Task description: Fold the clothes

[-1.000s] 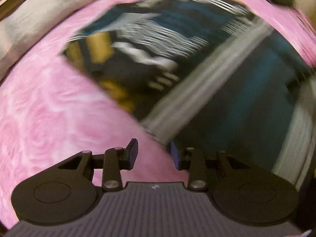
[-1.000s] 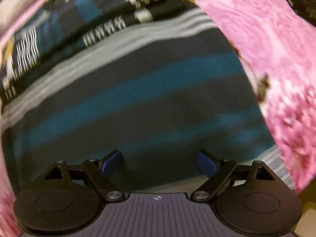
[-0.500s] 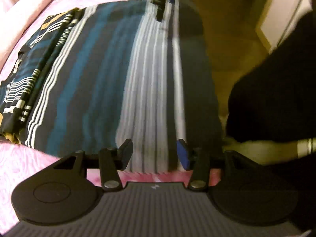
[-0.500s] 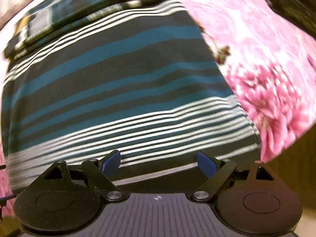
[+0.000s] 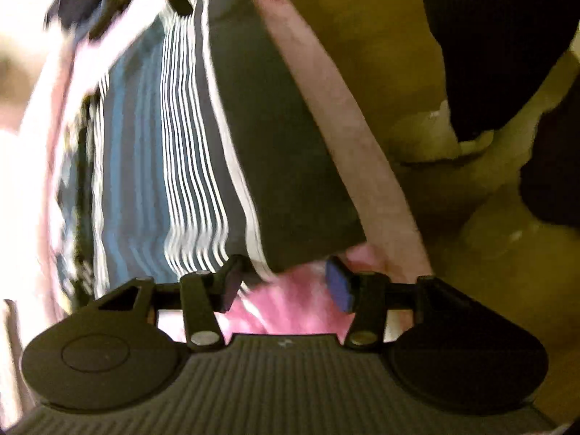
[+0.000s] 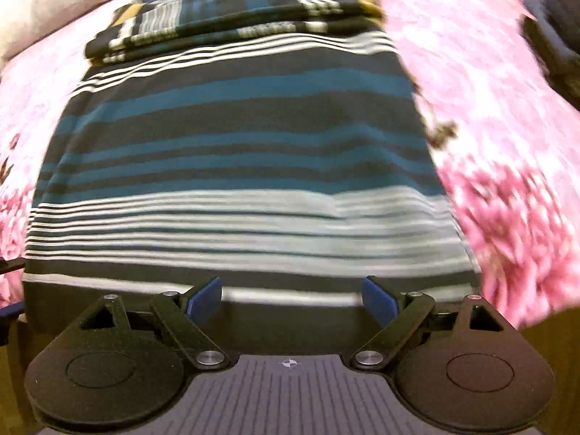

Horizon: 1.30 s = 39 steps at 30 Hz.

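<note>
The pink floral bedspread carries the striped shirt, partly folded at its far end and now seen hem-first, where the left gripper, swung round from mid-shirt, is opening over the corner, while the right gripper stays wide, both holding nothing.

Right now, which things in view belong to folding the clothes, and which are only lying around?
Belongs to the job:
- striped shirt, partly folded
- left gripper, jaws opening, nothing between them
- right gripper, open

Just lying about:
- pink floral bedcover
- dark item at the right edge, too blurred to identify
</note>
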Tool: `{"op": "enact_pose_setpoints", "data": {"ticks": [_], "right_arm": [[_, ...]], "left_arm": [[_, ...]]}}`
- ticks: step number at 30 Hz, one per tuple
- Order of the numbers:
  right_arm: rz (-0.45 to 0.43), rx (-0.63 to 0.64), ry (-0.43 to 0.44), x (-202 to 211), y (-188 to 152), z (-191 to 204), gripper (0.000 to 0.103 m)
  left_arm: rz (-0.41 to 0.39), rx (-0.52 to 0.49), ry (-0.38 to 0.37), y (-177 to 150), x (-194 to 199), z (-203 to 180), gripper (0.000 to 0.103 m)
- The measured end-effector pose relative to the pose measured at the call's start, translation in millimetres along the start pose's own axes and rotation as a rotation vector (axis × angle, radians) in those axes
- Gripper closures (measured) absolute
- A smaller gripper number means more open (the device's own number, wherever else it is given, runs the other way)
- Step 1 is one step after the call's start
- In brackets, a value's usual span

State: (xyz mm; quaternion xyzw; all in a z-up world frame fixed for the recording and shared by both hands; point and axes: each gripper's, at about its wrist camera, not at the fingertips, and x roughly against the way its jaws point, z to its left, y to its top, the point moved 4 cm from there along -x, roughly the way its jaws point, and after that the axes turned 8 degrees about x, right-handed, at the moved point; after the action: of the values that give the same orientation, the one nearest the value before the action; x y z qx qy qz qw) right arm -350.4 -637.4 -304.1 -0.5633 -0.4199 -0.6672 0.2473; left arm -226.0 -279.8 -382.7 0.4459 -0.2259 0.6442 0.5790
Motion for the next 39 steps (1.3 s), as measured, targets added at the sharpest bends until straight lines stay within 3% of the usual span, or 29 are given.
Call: {"op": "enact_pose_setpoints", "data": {"ticks": [3,5,6,7,9,11,13,15,20,23,24,26,33,36,39], "right_arm": [[-0.042,-0.052,-0.06,11.8,-22.4,-4.6,0.016],[-0.071,-0.042,-0.074,20.8,-33.5,2.0,0.016],[-0.083,-0.021,-0.068,25.5,-37.6,8.1,0.016],[-0.095,0.0,-0.062,30.2,-41.7,14.2,0.016],[-0.123,0.052,-0.048,39.9,-49.8,27.7,0.016],[-0.175,0.247,-0.021,49.2,-58.6,60.3,0.016],[-0.203,0.419,-0.011,51.2,-67.6,91.7,0.016],[-0.238,0.563,-0.006,46.1,-73.8,124.2,0.016],[-0.376,0.78,0.005,25.9,-62.5,189.5,0.016],[-0.423,0.836,-0.079,10.0,-49.2,208.5,0.016],[-0.418,0.847,-0.11,3.6,-46.0,208.2,0.02],[-0.365,0.867,-0.157,-9.0,-47.1,193.9,0.068],[-0.166,0.927,-0.381,-35.2,-75.2,80.9,0.07],[-0.152,0.942,-0.438,-43.4,-74.4,41.9,0.07],[-0.146,0.972,-0.459,-46.4,-67.1,30.1,0.074]], "left_arm": [[-0.061,-0.077,0.011,-2.3,3.3,-7.3,0.056],[-0.087,-0.106,-0.006,-2.2,4.4,-9.1,0.074],[-0.09,-0.083,-0.018,-0.2,4.7,-6.6,0.092],[-0.091,-0.008,-0.026,2.9,7.4,1.3,0.096],[-0.095,0.198,-0.044,7.2,15.7,25.6,0.097],[-0.104,0.456,-0.068,8.8,27.1,58.9,0.097],[-0.127,0.605,-0.049,5.5,37.2,84.3,0.097],[-0.145,0.696,-0.035,3.0,44.4,100.7,0.097],[-0.16,0.779,-0.031,2.3,52.2,117.6,0.097],[-0.157,0.799,-0.043,1.1,55.4,120.5,0.097],[-0.153,0.805,-0.047,1.1,55.7,121.1,0.097],[-0.144,0.819,-0.054,-0.2,56.7,121.6,0.097],[-0.12,0.89,-0.05,-4.8,60.8,123.1,0.097],[-0.102,0.901,-0.05,-5.1,60.0,120.9,0.097],[-0.083,0.907,-0.053,-4.9,57.0,118.8,0.097]]}}
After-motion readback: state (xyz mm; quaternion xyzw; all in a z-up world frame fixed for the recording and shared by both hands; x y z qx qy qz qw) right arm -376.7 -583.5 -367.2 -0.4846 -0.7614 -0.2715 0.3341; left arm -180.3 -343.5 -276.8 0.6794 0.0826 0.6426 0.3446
